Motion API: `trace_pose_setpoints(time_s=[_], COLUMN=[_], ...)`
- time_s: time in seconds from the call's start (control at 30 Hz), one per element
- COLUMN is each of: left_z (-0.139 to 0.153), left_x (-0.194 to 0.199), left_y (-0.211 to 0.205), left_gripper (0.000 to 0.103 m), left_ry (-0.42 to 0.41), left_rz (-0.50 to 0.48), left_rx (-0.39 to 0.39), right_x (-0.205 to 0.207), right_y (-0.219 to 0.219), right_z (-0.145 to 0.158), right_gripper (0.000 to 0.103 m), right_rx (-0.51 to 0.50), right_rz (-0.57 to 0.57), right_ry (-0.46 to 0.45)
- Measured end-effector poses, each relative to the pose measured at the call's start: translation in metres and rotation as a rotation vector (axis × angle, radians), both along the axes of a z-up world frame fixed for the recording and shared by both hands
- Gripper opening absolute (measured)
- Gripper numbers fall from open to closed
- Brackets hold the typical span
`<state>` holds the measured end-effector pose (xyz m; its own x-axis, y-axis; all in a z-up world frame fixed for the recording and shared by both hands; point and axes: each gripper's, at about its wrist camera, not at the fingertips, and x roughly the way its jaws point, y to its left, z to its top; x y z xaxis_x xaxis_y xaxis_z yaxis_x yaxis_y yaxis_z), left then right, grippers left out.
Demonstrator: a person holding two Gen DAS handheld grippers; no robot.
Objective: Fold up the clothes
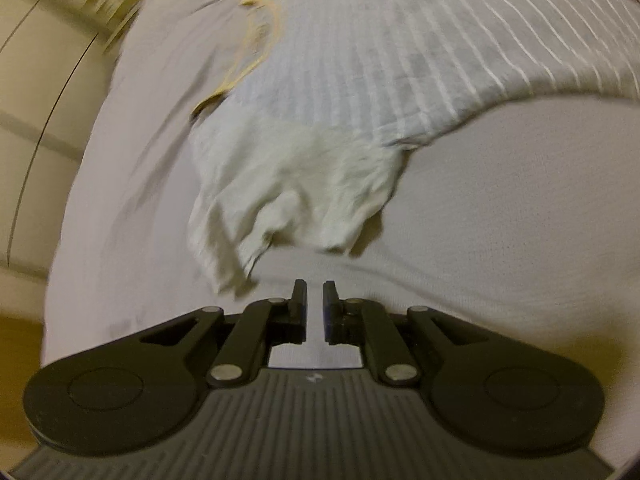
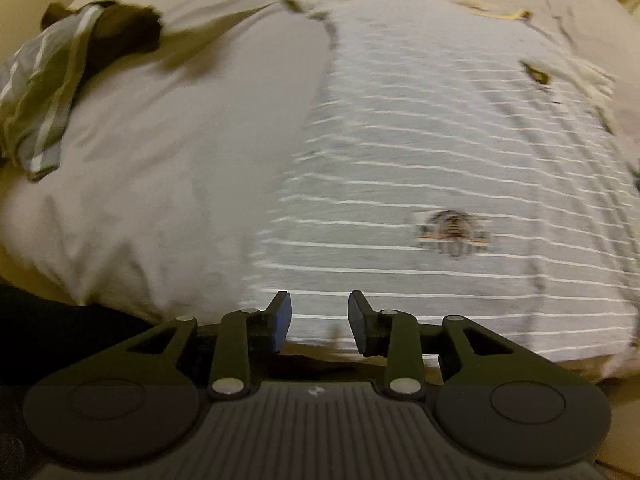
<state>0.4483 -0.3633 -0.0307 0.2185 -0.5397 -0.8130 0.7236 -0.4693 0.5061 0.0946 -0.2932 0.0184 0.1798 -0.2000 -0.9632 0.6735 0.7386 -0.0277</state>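
Grey shirt with thin white stripes (image 2: pixel 440 184) spread flat on pale, wrinkled sheet-covered bed (image 2: pixel 180 152), filling centre and right of right wrist view; small dark printed emblem (image 2: pixel 454 232) at lower right of its front. Near hem running along bottom of frame just above right tool (image 2: pixel 319 312); left side edge climbing toward top centre, bare sheet beside it across left half. Right tool's blue-padded fingers parted, nothing between them, over the hem. Second crumpled grey striped cloth (image 2: pixel 36 92) at left edge, well apart from the shirt.

In left wrist view, cream-coloured sleeve (image 1: pixel 292 192) bunched mid-frame, striped body stretching to upper right, yellow-trimmed collar (image 1: pixel 256 40) upper centre. Left tool (image 1: pixel 315 296) nearly closed, a thin gap left, empty, just below the sleeve cuff. Open sheet at lower right and left. Beige floor beyond bed edge at far left, blurred.
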Motion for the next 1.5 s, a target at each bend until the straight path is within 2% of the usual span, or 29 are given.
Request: trace_pose_setpoints(time_s=[0.17, 0.23, 0.27, 0.37, 0.53, 0.6, 0.7, 0.77, 0.87, 0.9, 0.93, 1.0, 1.03, 1.1, 1.23, 1.33, 1.47, 1.5], left_z=[0.022, 0.028, 0.032, 0.041, 0.045, 0.042, 0.032, 0.02, -0.002, -0.011, -0.021, -0.026, -0.029, -0.025, -0.018, -0.013, -0.01, -0.012], left_x=[0.032, 0.044, 0.052, 0.069, 0.103, 0.109, 0.121, 0.132, 0.151, 0.16, 0.169, 0.187, 0.196, 0.212, 0.227, 0.237, 0.241, 0.24], left_y=[0.002, -0.002, -0.006, -0.02, -0.047, -0.059, -0.077, -0.09, -0.103, -0.106, -0.109, -0.108, -0.107, -0.104, -0.099, -0.089, -0.075, -0.074], left_gripper=[0.011, 0.02, 0.021, 0.025, 0.026, 0.029, 0.039, 0.041, 0.043, 0.04, 0.028, 0.003, 0.002, 0.002, 0.002, 0.002, 0.005, 0.01], left_ry=[0.134, 0.188, 0.22, 0.322, 0.537, 0.574, 0.613, 0.643, 0.773, 0.838, 0.902, 0.959, 0.988, 1.009, 0.958, 0.946, 1.006, 1.015], left_rz=[0.24, 0.318, 0.358, 0.482, 0.676, 0.697, 0.719, 0.749, 0.779, 0.8, 0.82, 0.866, 0.889, 0.895, 0.869, 0.868, 0.864, 0.862], left_rx=[-0.038, -0.05, -0.061, -0.092, -0.109, -0.11, -0.093, -0.07, -0.018, 0.021, 0.061, 0.078, 0.087, 0.088, 0.101, 0.066, 0.024, 0.025], right_x=[0.003, 0.015, 0.022, 0.044, 0.082, 0.1, 0.127, 0.142, 0.16, 0.166, 0.171, 0.181, 0.185, 0.198, 0.231, 0.261, 0.297, 0.303], right_y=[-0.036, -0.051, -0.059, -0.087, -0.133, -0.145, -0.157, -0.163, -0.17, -0.171, -0.172, -0.175, -0.179, -0.183, -0.187, -0.186, -0.18, -0.18], right_z=[0.015, 0.018, 0.018, 0.018, 0.015, 0.009, 0.001, -0.004, -0.016, -0.02, -0.023, -0.029, -0.031, -0.034, -0.043, -0.052, -0.072, -0.077], right_gripper=[0.035, 0.037, 0.039, 0.044, 0.046, 0.047, 0.048, 0.05, 0.052, 0.052, 0.052, 0.052, 0.052, 0.052, 0.052, 0.054, 0.053, 0.05], right_rx=[-0.056, -0.069, -0.081, -0.103, -0.127, -0.138, -0.151, -0.138, -0.115, -0.119, -0.122, -0.133, -0.133, -0.138, -0.163, -0.196, -0.246, -0.255], right_rz=[-0.019, 0.047, 0.065, 0.113, 0.227, 0.294, 0.398, 0.43, 0.45, 0.46, 0.471, 0.486, 0.486, 0.486, 0.505, 0.555, 0.656, 0.674], right_ry=[-0.009, -0.013, -0.026, -0.094, -0.228, -0.252, -0.273, -0.286, -0.284, -0.274, -0.263, -0.243, -0.236, -0.219, -0.194, -0.173, -0.095, -0.072])
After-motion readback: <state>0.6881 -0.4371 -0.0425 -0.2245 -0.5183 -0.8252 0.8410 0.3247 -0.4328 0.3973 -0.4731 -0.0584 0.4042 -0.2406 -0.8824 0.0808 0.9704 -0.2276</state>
